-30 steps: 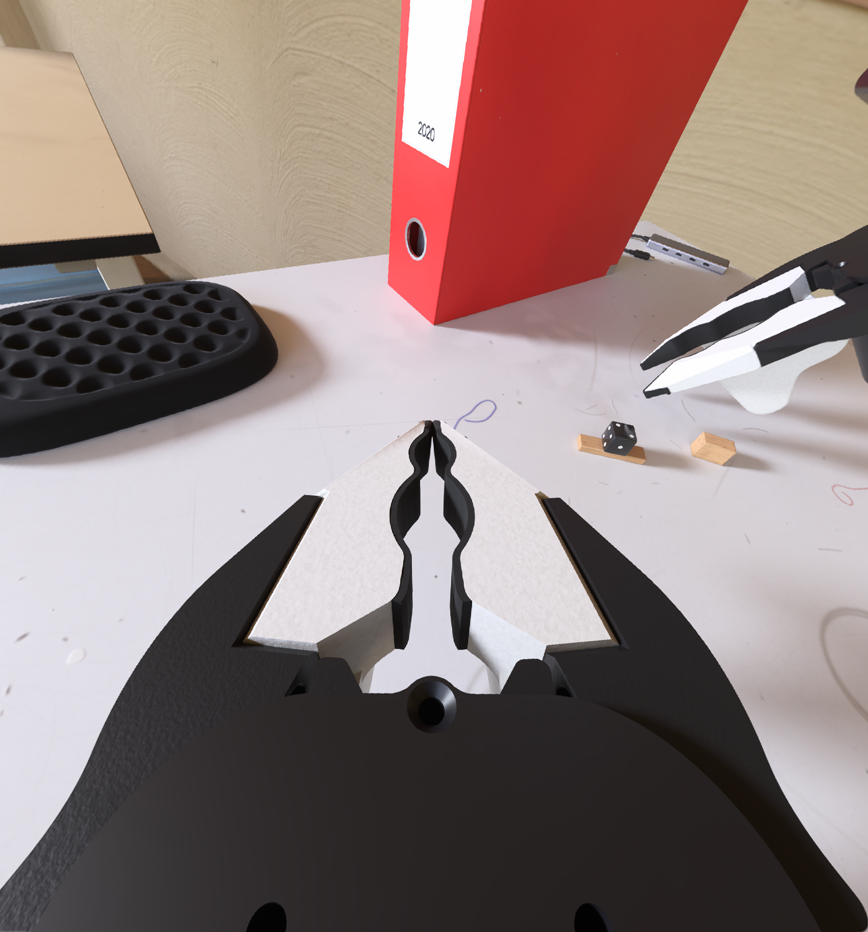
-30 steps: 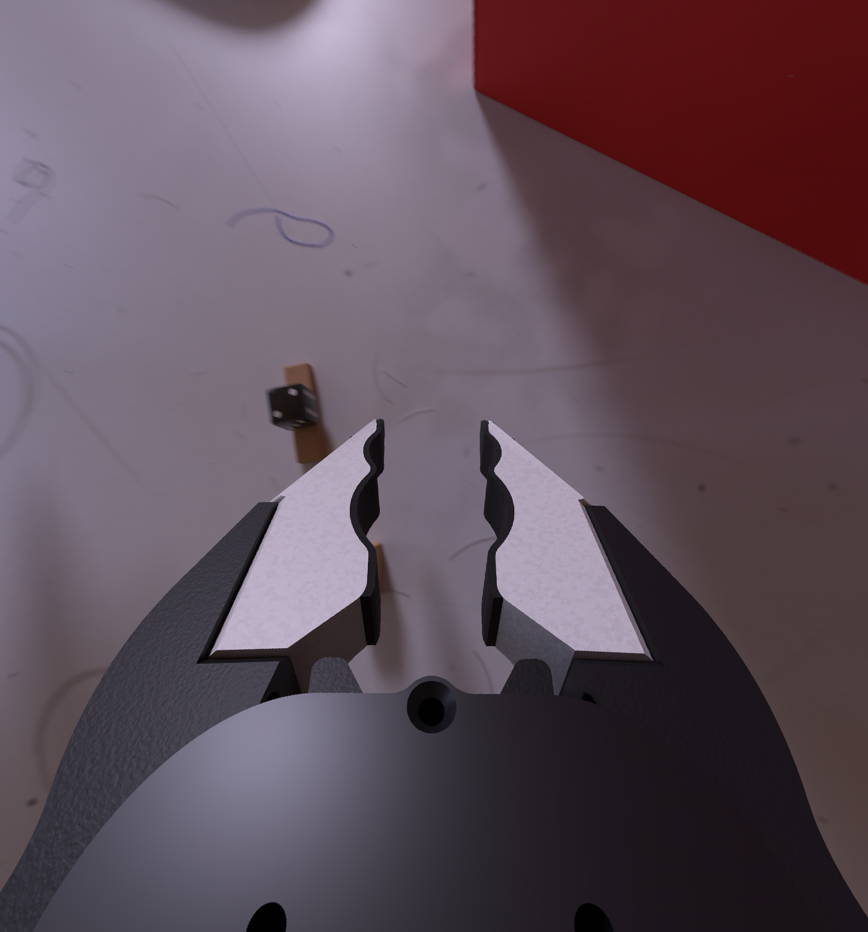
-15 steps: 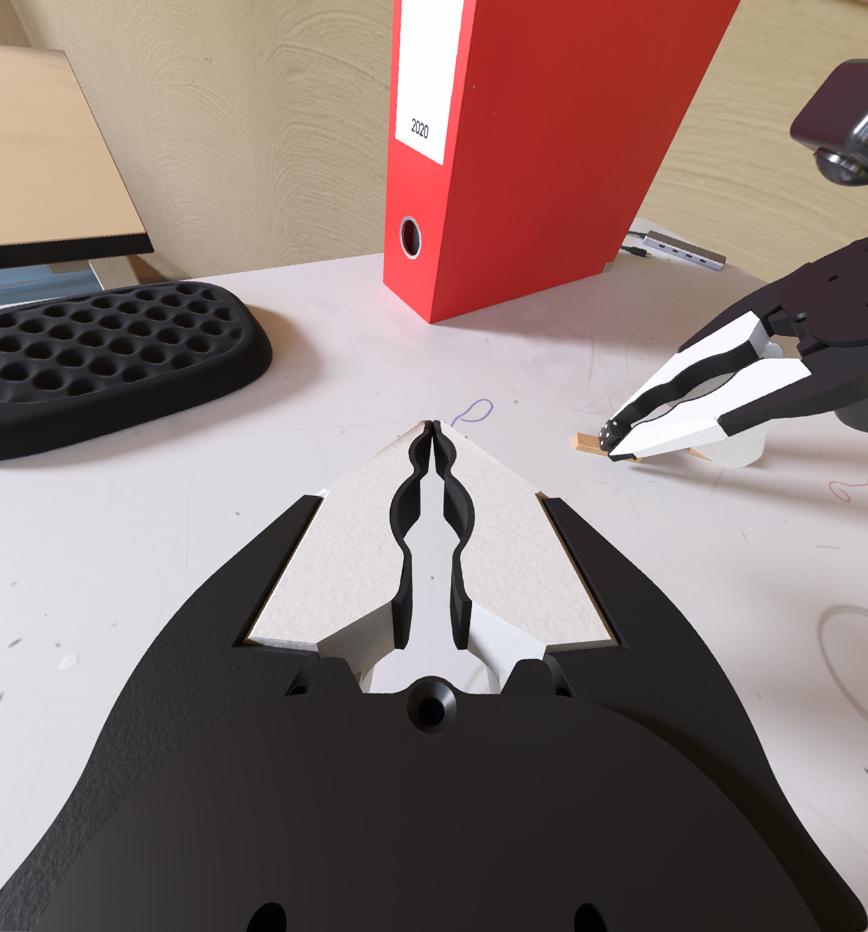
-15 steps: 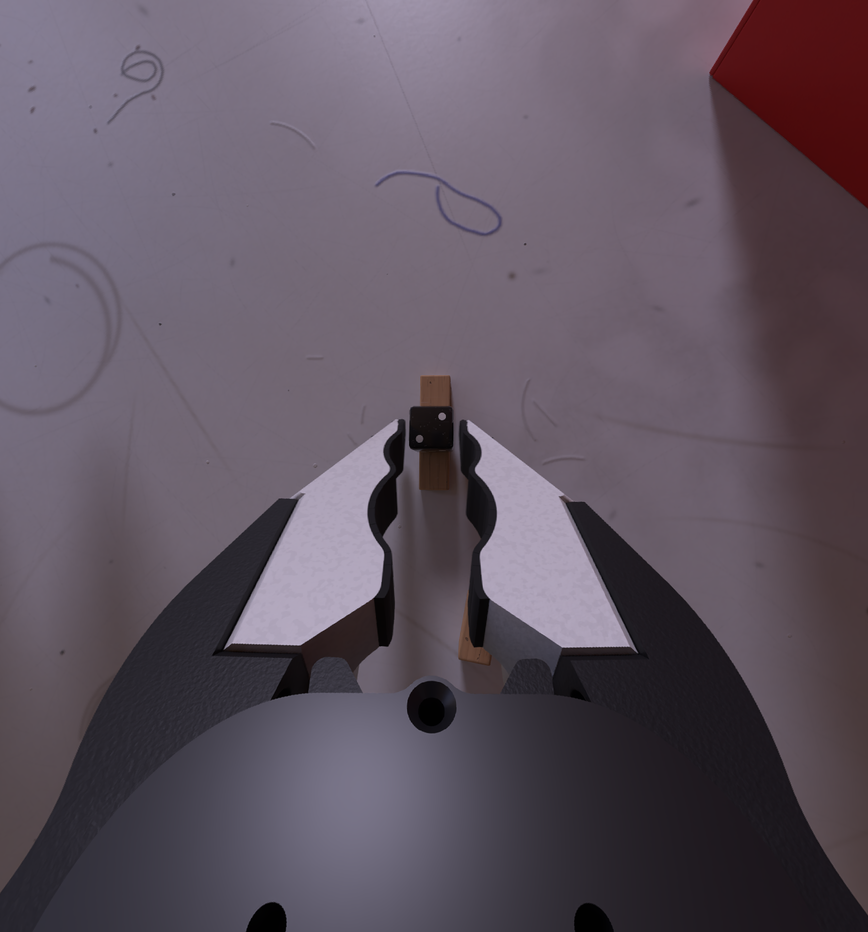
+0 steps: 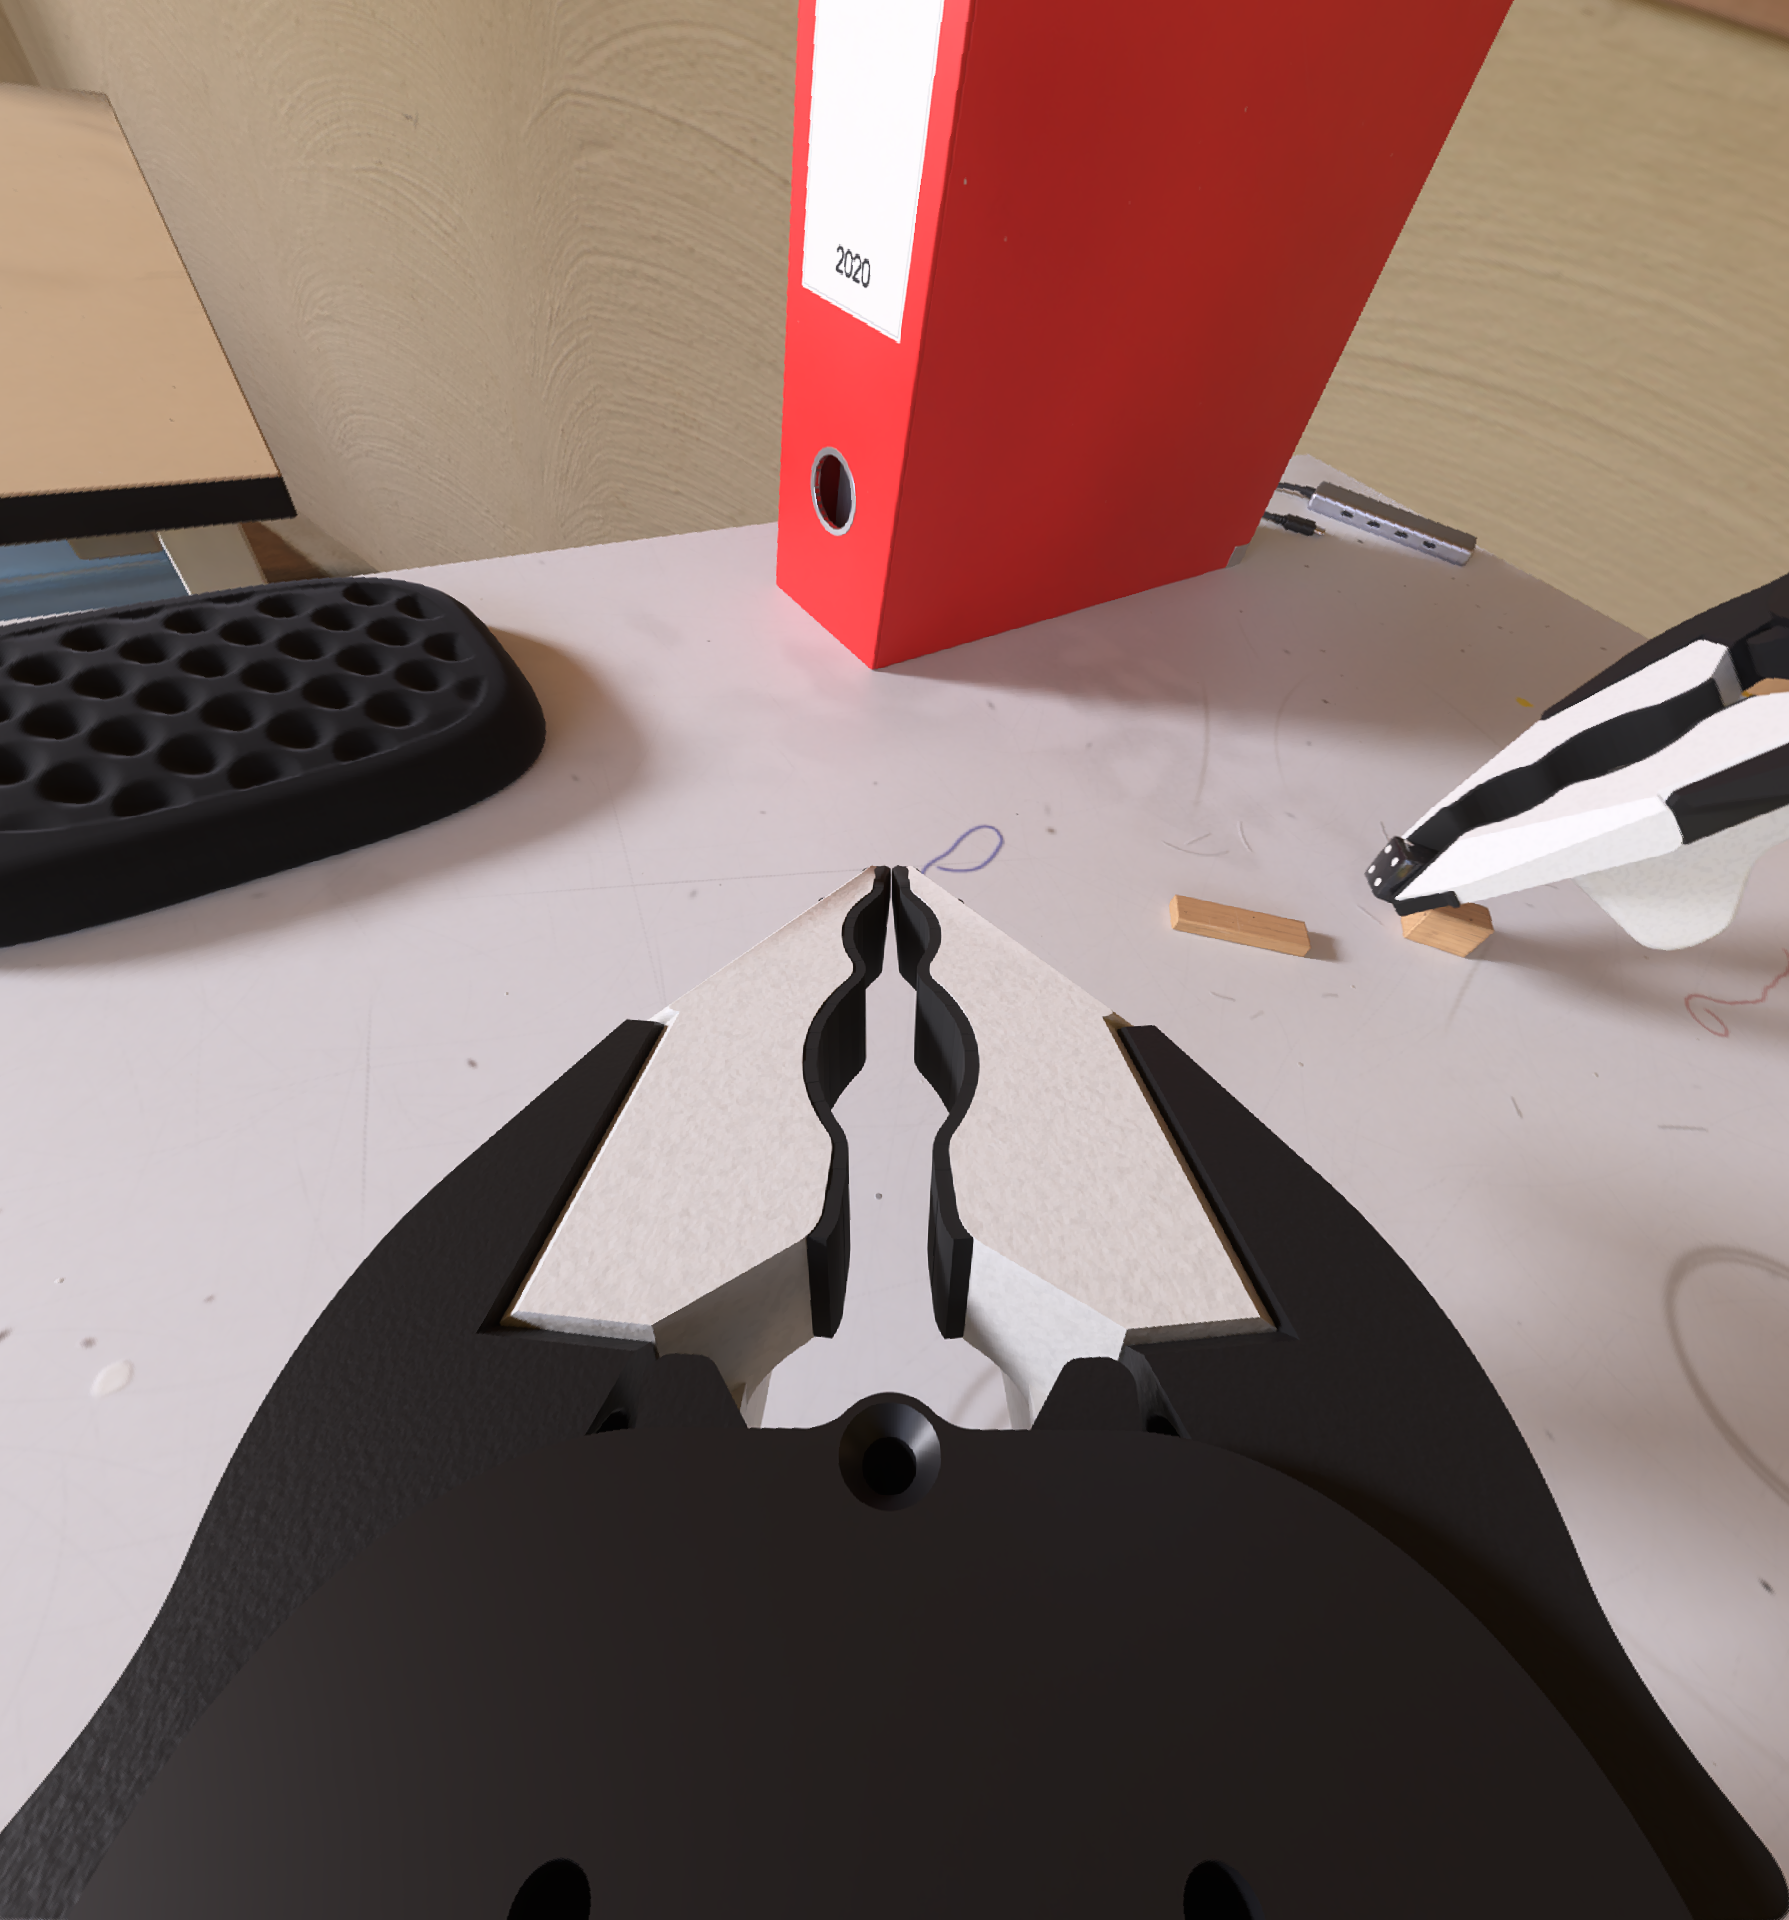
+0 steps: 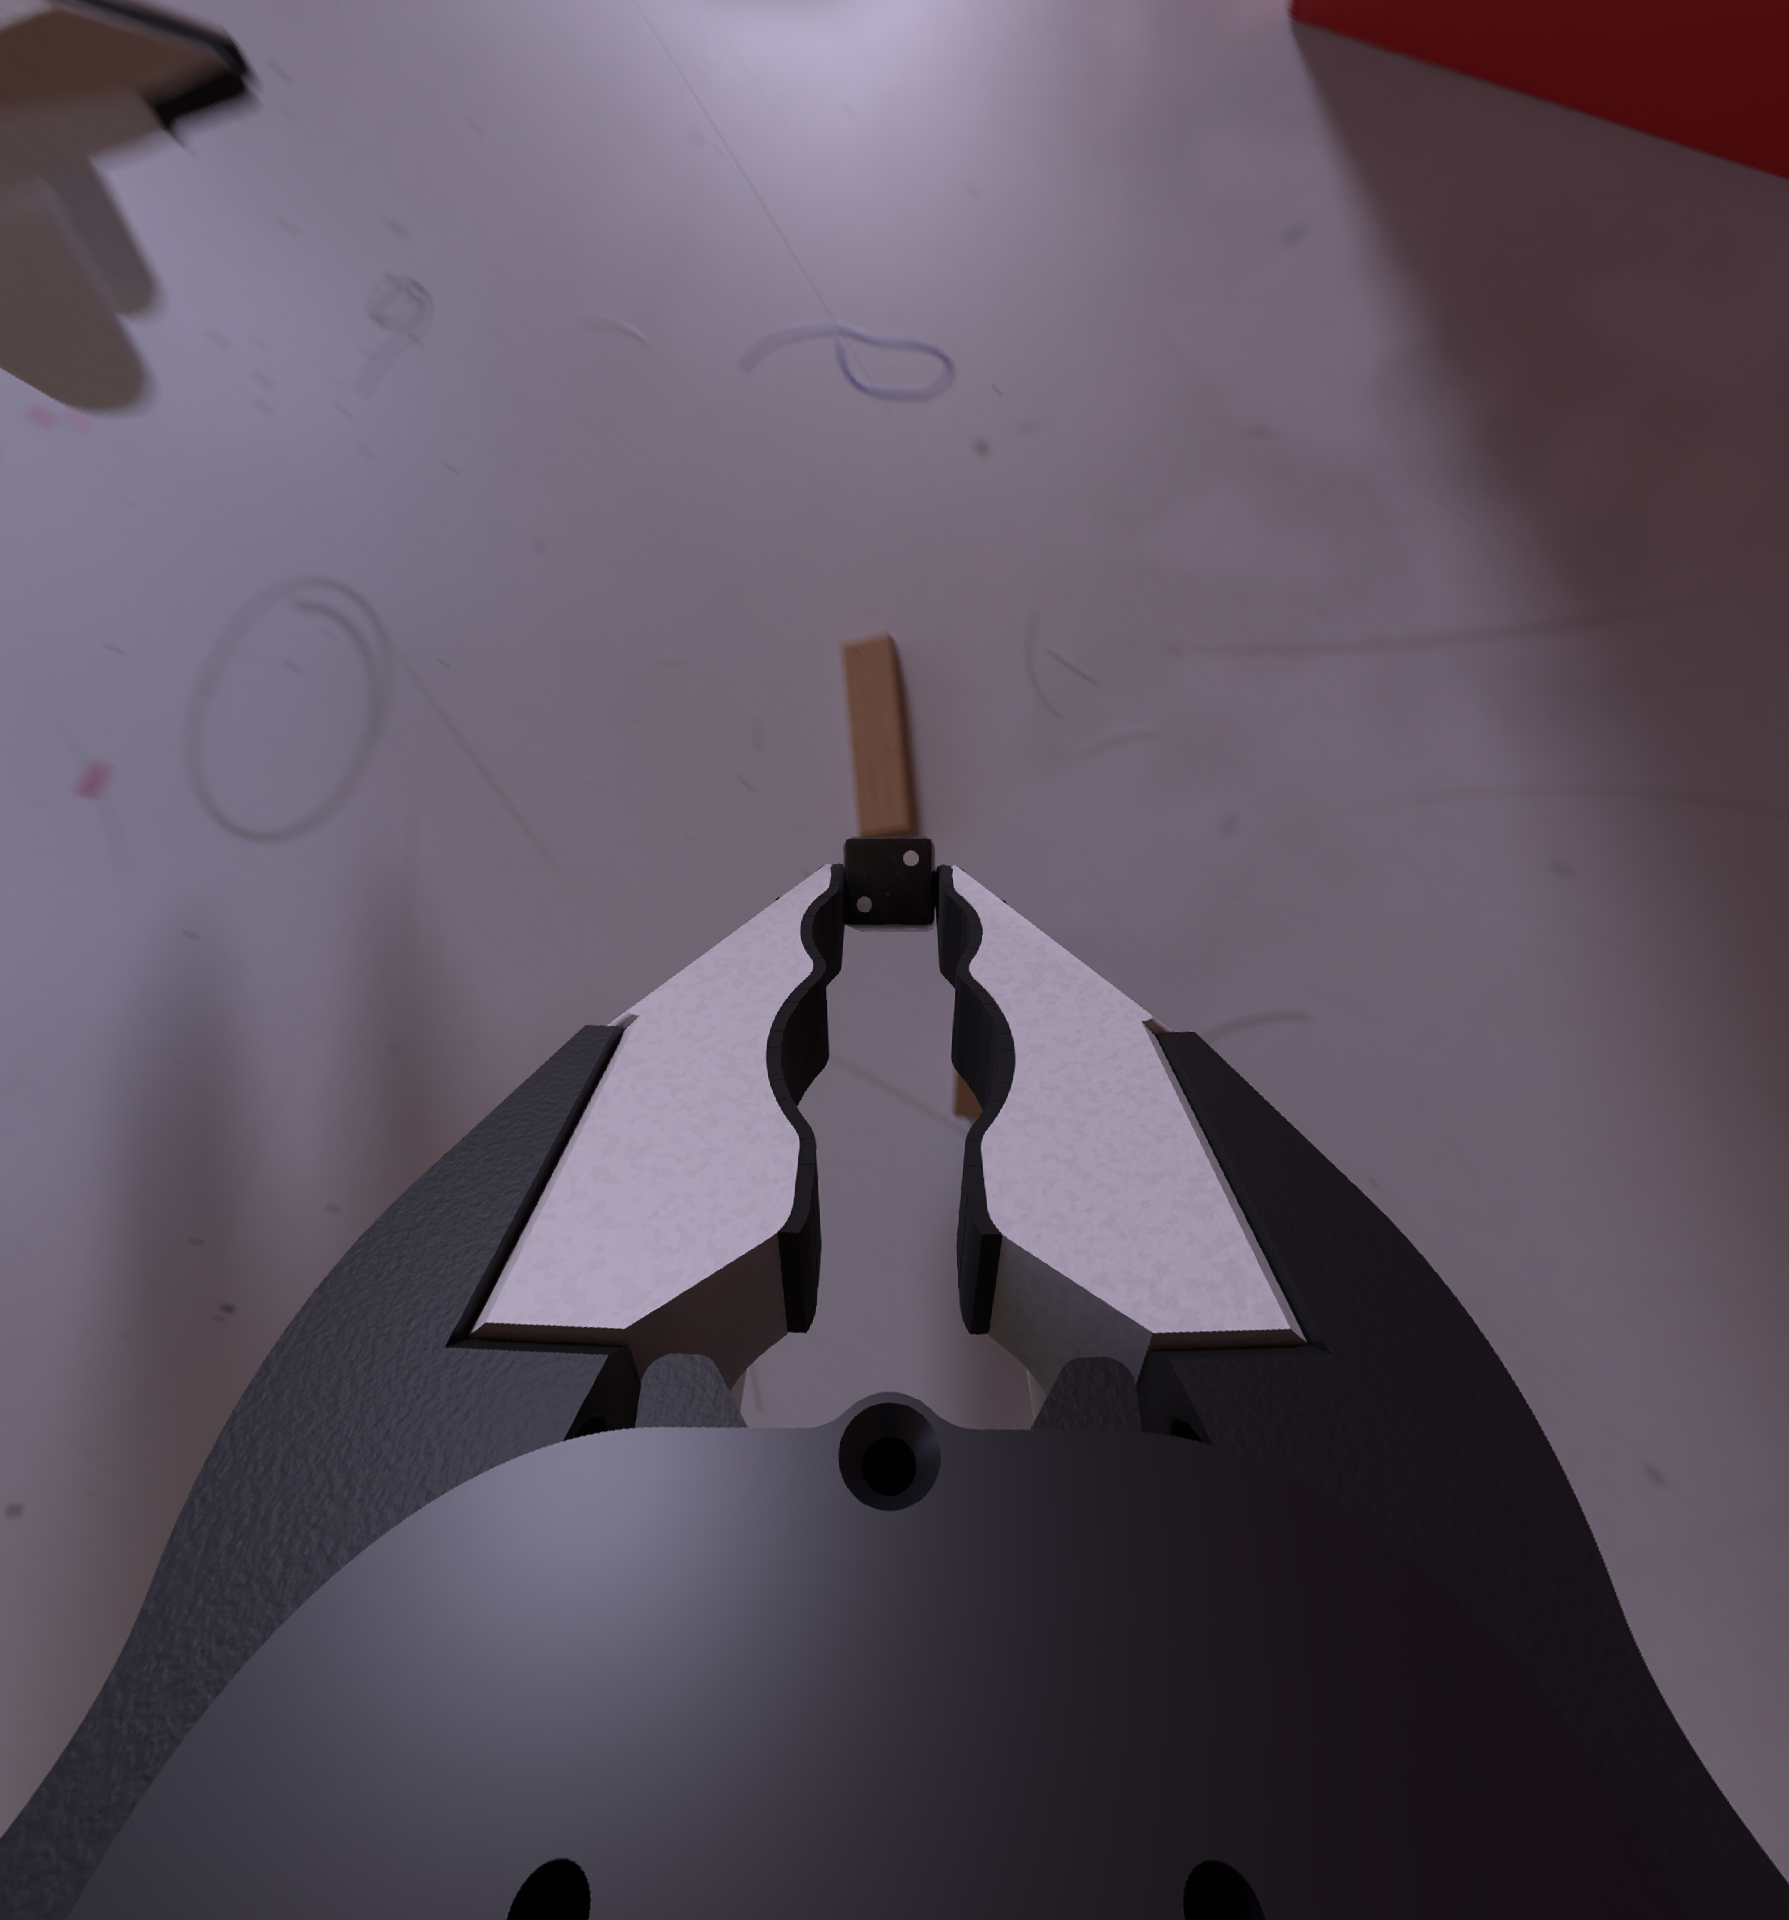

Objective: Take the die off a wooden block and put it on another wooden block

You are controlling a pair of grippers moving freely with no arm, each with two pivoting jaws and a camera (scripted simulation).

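My right gripper (image 6: 890,883) is shut on a small black die (image 6: 890,881) held at its fingertips. In the left wrist view the right gripper (image 5: 1399,878) holds the die (image 5: 1389,864) just above a short wooden block (image 5: 1449,927). A long flat wooden block (image 5: 1240,924) lies bare on the table to its left; it also shows ahead of the die in the right wrist view (image 6: 877,744). A sliver of the short block (image 6: 963,1093) shows beside my right finger. My left gripper (image 5: 890,875) is shut and empty, low over the table.
A red binder (image 5: 1077,312) stands at the back of the white table (image 5: 246,1091). A black perforated pad (image 5: 194,727) lies at the left, a grey hub (image 5: 1389,520) behind the binder, and a white piece (image 5: 1659,904) under the right gripper.
The right gripper closed on the die, lifted it off the long block and carried it right, over the short block. The left gripper stayed shut and nearly still.
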